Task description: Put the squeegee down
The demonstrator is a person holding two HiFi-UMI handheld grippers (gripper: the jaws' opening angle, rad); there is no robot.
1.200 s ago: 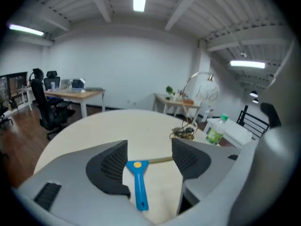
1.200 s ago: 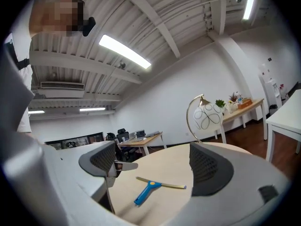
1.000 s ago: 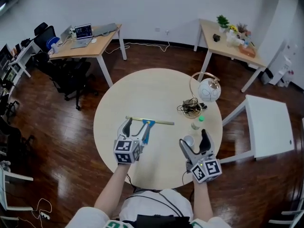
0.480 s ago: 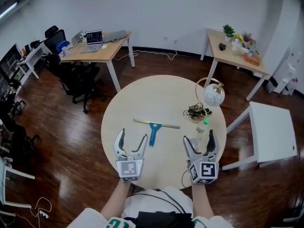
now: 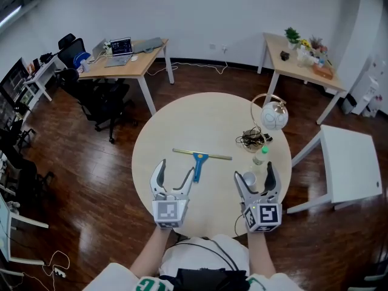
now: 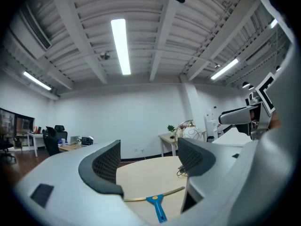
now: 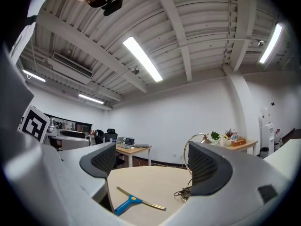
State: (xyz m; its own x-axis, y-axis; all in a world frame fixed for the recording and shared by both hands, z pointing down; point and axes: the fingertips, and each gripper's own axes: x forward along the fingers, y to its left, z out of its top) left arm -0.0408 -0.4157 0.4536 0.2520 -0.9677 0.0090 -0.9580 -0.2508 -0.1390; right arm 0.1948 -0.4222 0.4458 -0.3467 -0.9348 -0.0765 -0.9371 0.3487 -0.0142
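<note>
The squeegee (image 5: 198, 162), a blue handle with a long thin blade, lies flat on the round pale table (image 5: 182, 120) near its middle. It also shows low in the left gripper view (image 6: 156, 205) and the right gripper view (image 7: 128, 202). My left gripper (image 5: 176, 171) hovers just on the near side of the handle, apart from it, its jaws wide open and empty (image 6: 149, 161). My right gripper (image 5: 254, 173) is held level at the table's near right, also open with nothing between its pads (image 7: 155, 166).
A globe lamp (image 5: 274, 117), a tangle of cables (image 5: 251, 139) and a small green-capped bottle (image 5: 259, 156) stand on the table's right side, with a white cup (image 5: 248, 179) by the right gripper. A white side table (image 5: 351, 162) is at the right. Desks and office chairs line the back.
My left gripper was around the squeegee's handle; it has pulled back toward me and opened wider. The squeegee stays flat on the table. The right gripper has barely shifted.
</note>
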